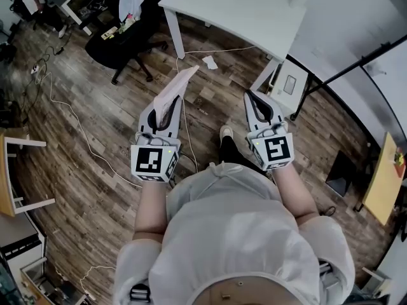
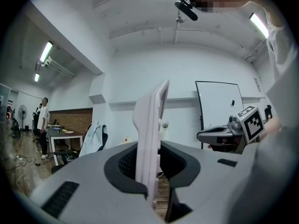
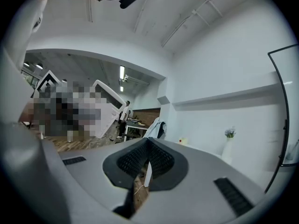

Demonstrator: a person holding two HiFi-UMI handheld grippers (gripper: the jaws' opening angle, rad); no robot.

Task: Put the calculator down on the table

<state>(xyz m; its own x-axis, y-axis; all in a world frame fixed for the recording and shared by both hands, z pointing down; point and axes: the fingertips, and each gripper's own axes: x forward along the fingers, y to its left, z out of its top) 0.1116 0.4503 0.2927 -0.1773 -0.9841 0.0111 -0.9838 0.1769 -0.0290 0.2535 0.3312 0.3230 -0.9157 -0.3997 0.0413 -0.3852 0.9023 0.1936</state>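
Left gripper view looks along the left gripper, whose jaws stand only a little way apart and are clamped on the calculator. It is a pale, flat slab held edge-on, its lower end pinched between the dark pads and the rest rising upright past the jaw tips. Off to the side in this view the right gripper floats at about the same height, with its marker cube behind it

Right gripper view shows that gripper with its tips meeting and nothing between the pads; only wooden floor shows through the gap lower down

From the head view, the left gripper points forward and level, and the calculator juts out ahead of it, slanting a little toward the right gripper. Both tools are held side by side in front of the person's body, well apart from each other, each with its marker cube nearest the person. Both forearms are bent and reach forward from the torso. The calculator hangs in the air over the wooden floor, short of the white table, which stands further ahead and touches neither gripper
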